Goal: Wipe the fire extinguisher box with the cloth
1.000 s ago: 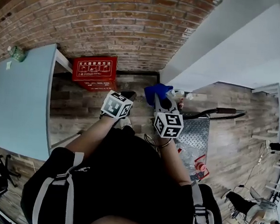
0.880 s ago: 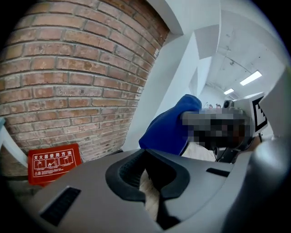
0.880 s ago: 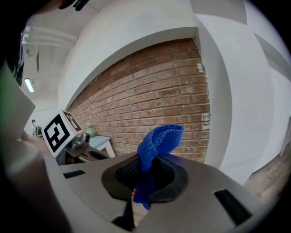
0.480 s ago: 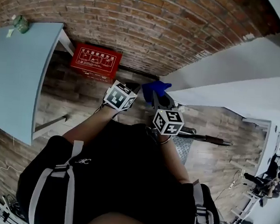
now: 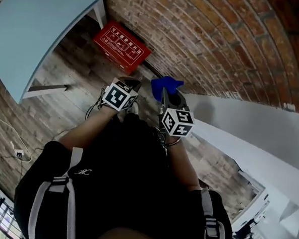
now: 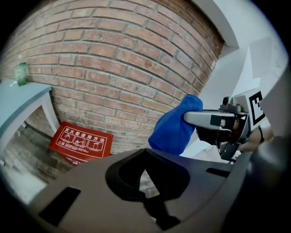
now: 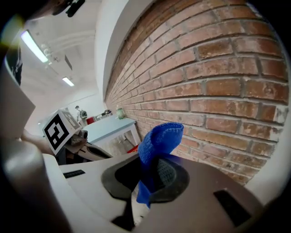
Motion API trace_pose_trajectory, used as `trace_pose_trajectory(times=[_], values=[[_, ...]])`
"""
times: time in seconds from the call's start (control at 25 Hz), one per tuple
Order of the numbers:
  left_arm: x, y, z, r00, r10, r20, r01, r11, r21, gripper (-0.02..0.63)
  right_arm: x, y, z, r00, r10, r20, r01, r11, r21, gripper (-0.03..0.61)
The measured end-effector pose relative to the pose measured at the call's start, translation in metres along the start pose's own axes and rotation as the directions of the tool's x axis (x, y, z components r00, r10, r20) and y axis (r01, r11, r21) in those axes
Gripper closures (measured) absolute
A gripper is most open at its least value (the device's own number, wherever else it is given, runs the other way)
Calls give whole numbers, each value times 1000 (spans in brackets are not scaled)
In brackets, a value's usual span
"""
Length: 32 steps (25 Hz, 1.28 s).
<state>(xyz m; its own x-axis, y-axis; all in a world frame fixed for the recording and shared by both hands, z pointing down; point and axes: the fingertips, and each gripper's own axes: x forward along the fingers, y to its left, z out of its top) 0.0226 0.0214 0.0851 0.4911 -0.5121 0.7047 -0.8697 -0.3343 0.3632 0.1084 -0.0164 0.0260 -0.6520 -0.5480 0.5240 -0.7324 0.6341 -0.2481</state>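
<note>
The red fire extinguisher box (image 5: 121, 40) with white print lies on the wood floor against the brick wall; it also shows low at the left in the left gripper view (image 6: 81, 140). My right gripper (image 5: 166, 95) is shut on a blue cloth (image 5: 164, 85), which sticks up from between its jaws (image 7: 159, 141). My left gripper (image 5: 133, 84) is beside it on the left, shut with nothing in it (image 6: 148, 182). Both grippers are held in the air, well short of the box. The left gripper view shows the cloth (image 6: 175, 127) in the right gripper (image 6: 218, 124).
A light blue table (image 5: 39, 19) stands left of the box, its white leg (image 5: 100, 10) close to it. The brick wall (image 5: 209, 49) runs behind the box and meets a white wall (image 5: 270, 134) on the right. Cables (image 5: 7, 138) lie on the floor at left.
The head view has swung round: the box now sits up and left in it, and the metal cart has left the view. Both grippers keep their places, the cloth still held.
</note>
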Motion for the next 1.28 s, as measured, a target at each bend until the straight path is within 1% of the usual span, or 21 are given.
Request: trace_pose_trajectory(times=[0.08,0.2,0.32,0.44,0.6,0.72,0.88,1.0,1.12,1.28], values=[[5,13,-8,999,37,13,-35,996,-77,615,17,-9,1,999,36,-28,-36,999,-16,537],[19,33,-28,997,76,9,-73,980,-185,615,48,-17,-2,994,70,-80,-74,996,-46,537],[44,50,-52,997,77,-15,-78,969,-235,615,82,-24,-14,991,75,-114,-88,989,-118,537],[74,73,-74,995,85,-43,-93,967,-237,615,121,-33,-36,989,76,-127,-92,987,-131,537],[115,102,-101,993,97,-71,-112,959,-261,615,169,-52,-80,987,81,-141,-102,984,-148,537],[144,117,-126,991,94,-100,-118,956,-269,615,199,-72,-122,986,83,-147,-100,988,-113,537],[183,120,-152,990,65,-125,-95,963,-253,615,231,-109,-155,994,38,-107,-45,997,-64,537],[208,121,-173,990,49,-131,-82,961,-262,615,258,-128,-163,997,24,-76,-30,997,-75,537],[222,123,-202,985,26,-169,-71,961,-266,615,284,-131,-164,999,25,-46,-29,996,-86,537],[228,128,-226,979,17,-203,-72,960,-269,615,319,-123,-152,998,69,-6,-69,986,-153,537]])
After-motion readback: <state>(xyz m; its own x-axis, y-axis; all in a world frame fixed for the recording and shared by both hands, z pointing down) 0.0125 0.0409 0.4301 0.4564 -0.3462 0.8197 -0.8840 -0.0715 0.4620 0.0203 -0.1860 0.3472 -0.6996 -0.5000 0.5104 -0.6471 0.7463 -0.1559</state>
